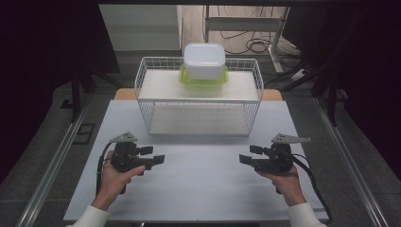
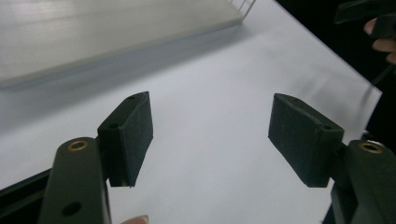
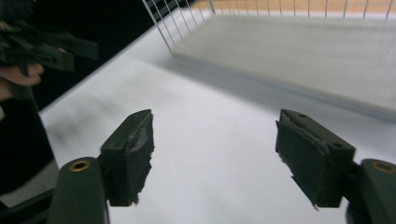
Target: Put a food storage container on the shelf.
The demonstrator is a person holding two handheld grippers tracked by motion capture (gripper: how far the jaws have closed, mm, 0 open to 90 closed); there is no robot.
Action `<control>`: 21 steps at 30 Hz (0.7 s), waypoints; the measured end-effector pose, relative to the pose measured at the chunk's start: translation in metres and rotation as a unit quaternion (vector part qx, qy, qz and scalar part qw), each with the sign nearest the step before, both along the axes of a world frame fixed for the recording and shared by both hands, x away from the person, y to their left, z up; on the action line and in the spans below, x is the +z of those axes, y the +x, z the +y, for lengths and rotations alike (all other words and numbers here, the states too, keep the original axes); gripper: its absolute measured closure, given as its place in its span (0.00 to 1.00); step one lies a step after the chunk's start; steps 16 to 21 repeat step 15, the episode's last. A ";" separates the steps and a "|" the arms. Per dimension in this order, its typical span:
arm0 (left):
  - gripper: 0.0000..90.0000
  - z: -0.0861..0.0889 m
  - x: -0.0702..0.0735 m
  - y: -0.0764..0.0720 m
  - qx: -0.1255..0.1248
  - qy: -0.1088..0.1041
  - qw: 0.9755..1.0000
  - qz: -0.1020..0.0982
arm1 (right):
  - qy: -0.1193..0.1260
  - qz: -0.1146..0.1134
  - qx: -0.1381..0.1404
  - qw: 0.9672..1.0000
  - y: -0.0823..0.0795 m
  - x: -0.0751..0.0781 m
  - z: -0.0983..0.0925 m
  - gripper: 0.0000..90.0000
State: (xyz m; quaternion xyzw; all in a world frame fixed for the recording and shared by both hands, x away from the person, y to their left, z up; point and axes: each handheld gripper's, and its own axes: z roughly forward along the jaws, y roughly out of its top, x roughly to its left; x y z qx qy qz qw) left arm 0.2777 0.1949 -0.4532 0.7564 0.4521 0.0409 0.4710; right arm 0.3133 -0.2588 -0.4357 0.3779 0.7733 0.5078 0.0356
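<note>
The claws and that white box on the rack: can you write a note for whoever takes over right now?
Left claw: open, empty, low over the table.
Right claw: open, empty, also low over the table.
White box sits on a green-lidded container on the top shelf of the wire rack; lower shelf bare.
Done: nothing moved yet.
Left: probably reach up for the stacked containers.

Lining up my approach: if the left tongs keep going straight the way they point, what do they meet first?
Probably the right tongs facing them; between the two lies bare white table. The left tongs stand open, empty.
</note>
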 end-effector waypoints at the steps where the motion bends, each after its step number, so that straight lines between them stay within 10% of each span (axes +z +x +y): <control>1: 0.34 0.000 -0.002 0.000 0.002 -0.005 1.000 0.006 | -0.009 0.000 -0.001 1.000 0.000 -0.002 0.001 0.29; 21: 0.31 0.004 -0.012 0.005 0.016 0.009 1.000 0.021 | -0.004 -0.001 -0.003 1.000 0.004 -0.001 -0.004 0.20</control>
